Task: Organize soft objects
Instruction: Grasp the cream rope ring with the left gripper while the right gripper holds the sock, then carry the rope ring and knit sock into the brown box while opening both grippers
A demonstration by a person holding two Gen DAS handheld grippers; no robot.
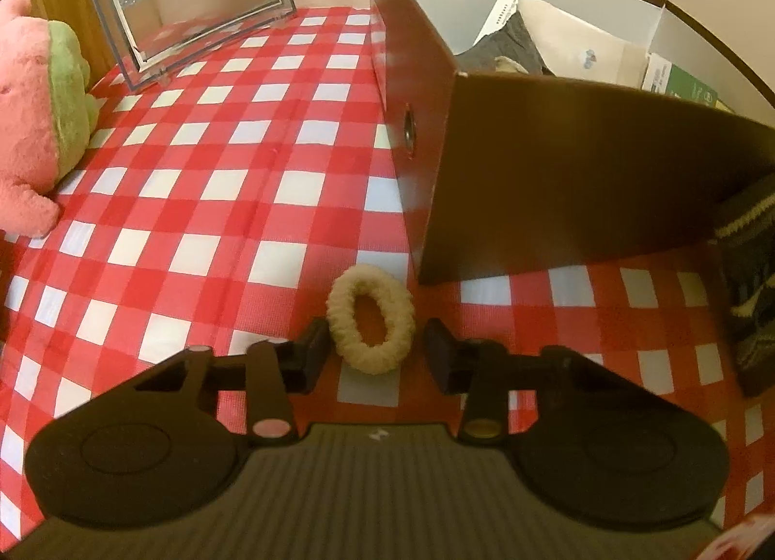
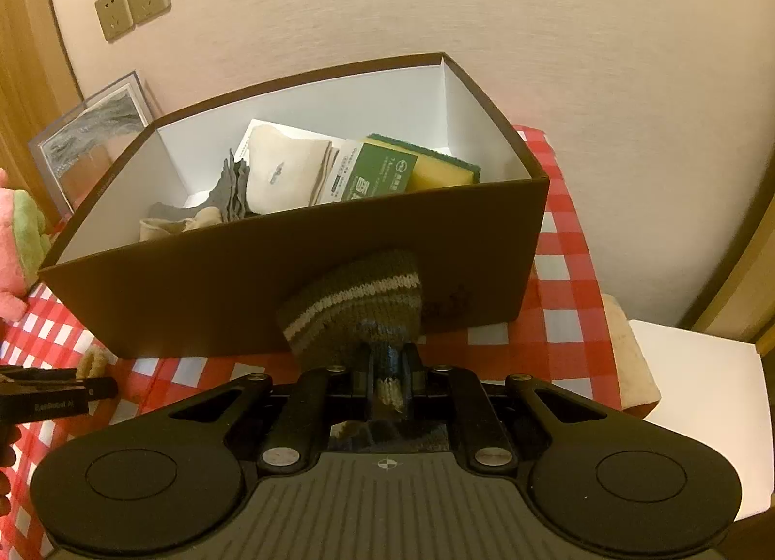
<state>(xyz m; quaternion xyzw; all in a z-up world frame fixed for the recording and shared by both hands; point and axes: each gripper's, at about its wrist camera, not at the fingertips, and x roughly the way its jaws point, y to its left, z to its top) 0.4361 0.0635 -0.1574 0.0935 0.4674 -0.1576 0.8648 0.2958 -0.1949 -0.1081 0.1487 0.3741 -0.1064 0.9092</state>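
A cream fluffy hair scrunchie [image 1: 373, 359] lies on the red-and-white checked cloth [image 1: 193, 201], near the corner of a dark brown box [image 1: 557, 182]. My left gripper [image 1: 377, 333] stands open around it, one finger on each side; the left finger is at the scrunchie's edge and the right finger is apart from it. My right gripper [image 2: 387, 368] is shut on a brown knitted piece with cream stripes [image 2: 358, 298], held up against the box's front wall [image 2: 193, 288]. The same knit shows at the right edge of the left wrist view [image 1: 751, 269].
The box holds a yellow-green sponge [image 2: 441, 172], a white cloth [image 2: 286, 172], grey fabric [image 2: 232, 192] and a green packet [image 2: 373, 172]. A pink and green plush [image 1: 29, 124] sits at the left, a clear picture frame [image 1: 193, 3] leans on the wall. A white surface [image 2: 702, 390] lies beyond the table's right edge.
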